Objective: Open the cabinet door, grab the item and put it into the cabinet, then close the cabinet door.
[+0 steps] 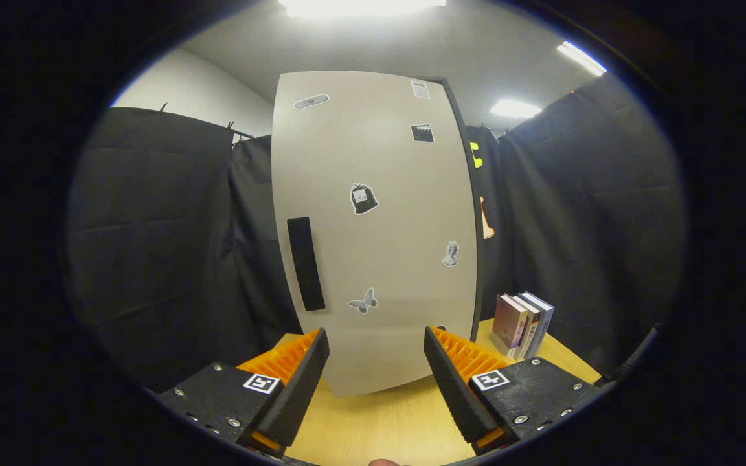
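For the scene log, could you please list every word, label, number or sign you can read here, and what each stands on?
No text can be read.
Cabinet door: the stickers are pictures or too small and blurred to read.
Books beside the cabinet on the table: spine print too small to read.
Claw, open and holding nothing: square coded markers, patterns only, no words.

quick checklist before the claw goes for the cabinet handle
1. Cabinet door shut, ready to open: ok.
2. Black handle in view, nothing in front of it: ok.
3. Claw open with nothing between its fingers: ok.
4. Claw lined up with handle: not ok, handle sits beyond and left of the fingers.
5. Books standing on the table right of the cabinet: ok.
6. Space inside cabinet: cannot tell.
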A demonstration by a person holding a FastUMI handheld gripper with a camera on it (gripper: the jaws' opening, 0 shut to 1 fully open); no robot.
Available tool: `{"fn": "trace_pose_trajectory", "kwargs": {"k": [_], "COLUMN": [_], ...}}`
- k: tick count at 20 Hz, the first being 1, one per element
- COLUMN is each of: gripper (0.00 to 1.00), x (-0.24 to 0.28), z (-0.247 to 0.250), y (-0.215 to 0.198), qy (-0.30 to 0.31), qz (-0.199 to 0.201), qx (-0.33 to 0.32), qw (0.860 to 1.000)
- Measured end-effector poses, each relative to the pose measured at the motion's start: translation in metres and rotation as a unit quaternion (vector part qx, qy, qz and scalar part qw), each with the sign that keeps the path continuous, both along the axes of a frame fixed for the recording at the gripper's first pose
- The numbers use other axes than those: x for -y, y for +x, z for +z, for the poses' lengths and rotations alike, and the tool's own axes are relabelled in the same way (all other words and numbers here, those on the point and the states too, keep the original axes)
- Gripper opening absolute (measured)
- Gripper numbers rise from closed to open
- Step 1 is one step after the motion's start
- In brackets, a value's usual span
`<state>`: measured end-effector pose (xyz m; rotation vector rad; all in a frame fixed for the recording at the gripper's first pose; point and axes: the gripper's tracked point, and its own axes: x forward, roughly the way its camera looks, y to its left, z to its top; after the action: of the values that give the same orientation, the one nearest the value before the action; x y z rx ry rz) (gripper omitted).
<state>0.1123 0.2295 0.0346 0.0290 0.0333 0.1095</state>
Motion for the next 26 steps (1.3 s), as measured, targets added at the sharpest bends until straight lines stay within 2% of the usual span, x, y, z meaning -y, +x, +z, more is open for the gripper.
{"fn": "trace_pose_trajectory", "kwargs": {"k": [26], "gripper": [0.92], "x": [-0.016], "z": [0.004], "y": [-0.002], "qy": [-0.005], "qz": [0.015], "qx": [0.003], "qw": [1.000]}}
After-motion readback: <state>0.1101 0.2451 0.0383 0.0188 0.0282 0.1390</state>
